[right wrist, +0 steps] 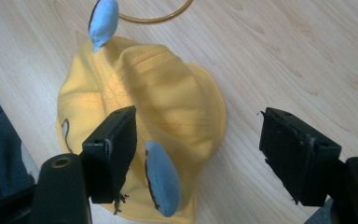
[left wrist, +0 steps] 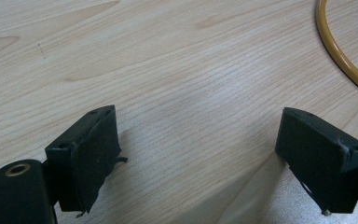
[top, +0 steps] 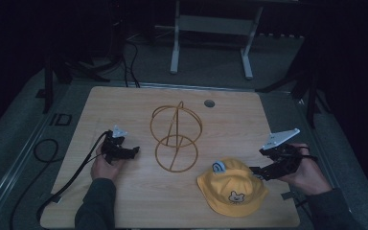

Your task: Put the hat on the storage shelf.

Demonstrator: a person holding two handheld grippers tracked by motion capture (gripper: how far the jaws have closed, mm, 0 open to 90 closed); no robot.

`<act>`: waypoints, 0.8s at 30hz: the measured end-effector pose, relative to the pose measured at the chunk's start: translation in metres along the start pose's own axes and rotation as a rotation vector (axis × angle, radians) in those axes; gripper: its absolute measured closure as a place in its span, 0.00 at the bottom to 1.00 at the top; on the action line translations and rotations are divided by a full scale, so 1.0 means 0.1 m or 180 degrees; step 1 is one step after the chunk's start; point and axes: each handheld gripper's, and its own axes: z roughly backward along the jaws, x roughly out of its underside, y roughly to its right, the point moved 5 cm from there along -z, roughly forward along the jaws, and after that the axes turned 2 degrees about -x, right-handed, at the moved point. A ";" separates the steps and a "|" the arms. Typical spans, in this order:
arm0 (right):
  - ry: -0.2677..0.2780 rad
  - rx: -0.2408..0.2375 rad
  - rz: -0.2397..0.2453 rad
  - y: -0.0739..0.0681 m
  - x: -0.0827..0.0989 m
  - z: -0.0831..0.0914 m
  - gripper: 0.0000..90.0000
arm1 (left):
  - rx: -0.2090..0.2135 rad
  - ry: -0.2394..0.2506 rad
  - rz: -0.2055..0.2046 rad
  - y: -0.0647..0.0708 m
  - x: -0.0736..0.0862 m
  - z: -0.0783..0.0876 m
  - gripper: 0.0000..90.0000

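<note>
1. Up on the high view we've got the yellow hat (top: pixel 232 188) lying flat at the near right of the worktop (top: pixel 124 103), touching-close to the right gripper (top: pixel 262 171). The left gripper (top: pixel 132 152) sits well apart, past the wire stand (top: pixel 176 136), so the right hand is nearer.
2. Over on the left gripper view, our jaws stand wide with bare wood between them.
3. Down the right gripper view, jaws wide open and gripping nothing; the hat lies ahead and left, one blue ear (right wrist: pixel 162 184) between them, something the high view can't show.
</note>
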 end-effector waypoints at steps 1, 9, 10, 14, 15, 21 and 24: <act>-0.0020 -0.0004 0.0014 -0.01 -0.01 -0.01 0.30 | 0.0000 -0.0003 -0.0001 0.00 0.00 0.00 0.15; -0.0103 -0.0076 0.0142 -0.10 -0.07 -0.08 0.30 | 0.0000 -0.0001 -0.0001 0.00 0.00 0.00 0.15; -0.0110 -0.0081 0.0148 -0.11 -0.07 -0.09 0.30 | 0.0000 -0.0002 -0.0001 0.00 0.00 0.00 0.15; -0.0149 -0.0120 0.0234 -0.17 -0.10 -0.12 0.31 | 0.0001 -0.0002 -0.0001 0.00 0.00 0.00 0.15; -0.0149 -0.0120 0.0234 -0.17 -0.10 -0.12 0.31 | 0.0001 -0.0002 -0.0001 0.00 0.00 0.00 0.15; -0.0188 -0.0168 0.0289 -0.21 -0.12 -0.16 0.40 | 0.0000 -0.0001 0.0000 0.00 0.00 0.00 0.15; -0.0206 -0.0206 0.0316 -0.24 -0.13 -0.17 0.44 | 0.0000 0.0000 0.0000 0.00 0.00 0.00 0.15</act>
